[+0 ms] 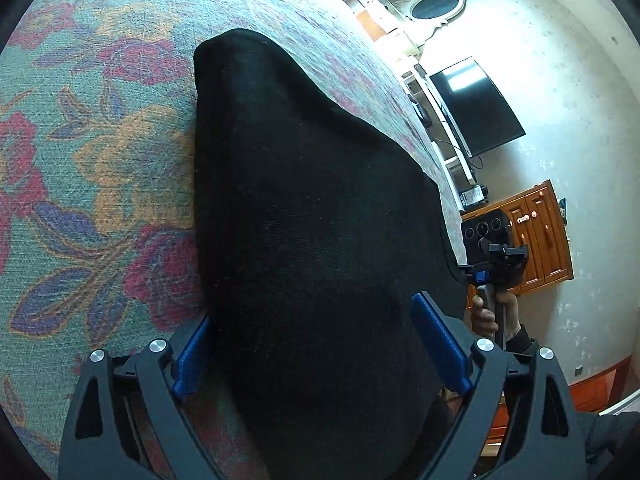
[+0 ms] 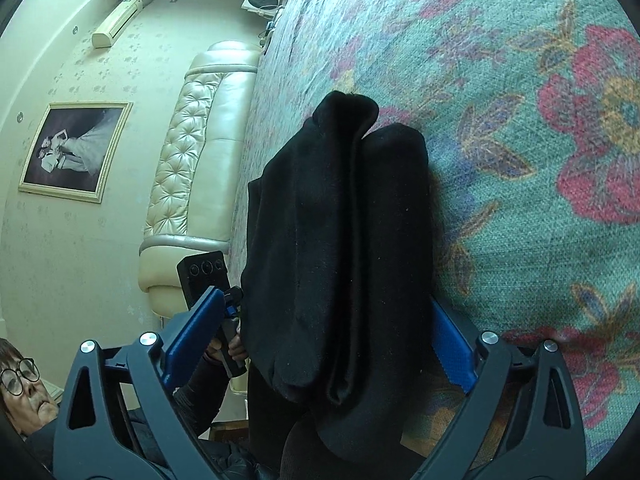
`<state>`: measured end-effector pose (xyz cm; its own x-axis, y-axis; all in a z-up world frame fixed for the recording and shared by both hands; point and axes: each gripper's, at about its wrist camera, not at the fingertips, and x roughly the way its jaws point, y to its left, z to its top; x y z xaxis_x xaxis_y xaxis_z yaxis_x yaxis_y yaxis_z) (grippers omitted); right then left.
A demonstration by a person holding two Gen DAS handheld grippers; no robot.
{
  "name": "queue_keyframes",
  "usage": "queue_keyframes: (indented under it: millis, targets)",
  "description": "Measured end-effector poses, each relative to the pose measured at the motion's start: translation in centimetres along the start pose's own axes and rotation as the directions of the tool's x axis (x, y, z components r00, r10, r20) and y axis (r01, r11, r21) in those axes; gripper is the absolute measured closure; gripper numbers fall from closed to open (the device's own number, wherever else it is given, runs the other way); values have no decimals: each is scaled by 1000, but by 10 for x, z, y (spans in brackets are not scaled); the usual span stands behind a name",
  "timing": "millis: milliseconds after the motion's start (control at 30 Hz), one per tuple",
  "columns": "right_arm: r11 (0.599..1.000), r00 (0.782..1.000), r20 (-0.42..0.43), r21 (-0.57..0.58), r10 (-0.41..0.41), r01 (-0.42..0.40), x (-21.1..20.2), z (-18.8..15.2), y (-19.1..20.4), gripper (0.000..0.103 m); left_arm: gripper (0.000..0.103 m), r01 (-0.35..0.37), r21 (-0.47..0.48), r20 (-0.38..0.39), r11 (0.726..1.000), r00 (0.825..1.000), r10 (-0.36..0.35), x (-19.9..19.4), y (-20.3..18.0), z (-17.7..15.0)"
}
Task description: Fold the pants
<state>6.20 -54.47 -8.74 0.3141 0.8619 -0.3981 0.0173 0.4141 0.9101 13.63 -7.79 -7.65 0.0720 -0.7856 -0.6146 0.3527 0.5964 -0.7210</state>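
The floral bedspread (image 1: 100, 160) is spread wide, and the black pants (image 1: 312, 220) are laid folded on it at its edge. The left gripper (image 1: 320, 356) is held released astride the fabric; the right gripper (image 2: 320, 344) is likewise spread, nothing clamped.

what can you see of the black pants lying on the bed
The black pants are a dark, soft, knit-looking bundle, already folded lengthwise into a long narrow stack, with a seam-like crease between two rolled layers in the right wrist view. They lie flat on the floral bedspread, near its edge, one end tapering away from the cameras. Each gripper's blue fingers straddle the near part of the cloth with a visible gap, so neither seems to pinch it.
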Motion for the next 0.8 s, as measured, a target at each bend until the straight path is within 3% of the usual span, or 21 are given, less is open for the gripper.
queue_keyframes:
  millis: [200,233,267,333,367,500,800]
  targets:
    - [998,998,-26,-32,-52,51,14,-2,14,7,14,59,-85,22,995,998,-58,-2,9,2]
    - [996,997,-32,-47,-74,72,17,-3,16,11,14,60,-93,23,994,998,-58,-1,8,3]
    - [994,994,-37,-55,-102,100,21,-4,18,26,14,51,-92,20,994,999,-50,0,7,3]
    - [986,986,-55,-49,-159,157,29,-5,15,55,26,-9,-67,12,998,1000,9,1,2,3]
    - [990,989,-49,-33,-142,141,29,-6,10,58,36,-45,-48,5,998,999,45,2,-1,2]
    - [993,993,-31,-39,-111,110,29,-11,9,61,53,-52,-33,8,998,999,52,-3,2,-4]
    - [995,996,5,-45,-85,86,37,-16,12,64,63,-50,-40,24,998,998,51,-15,4,-6]
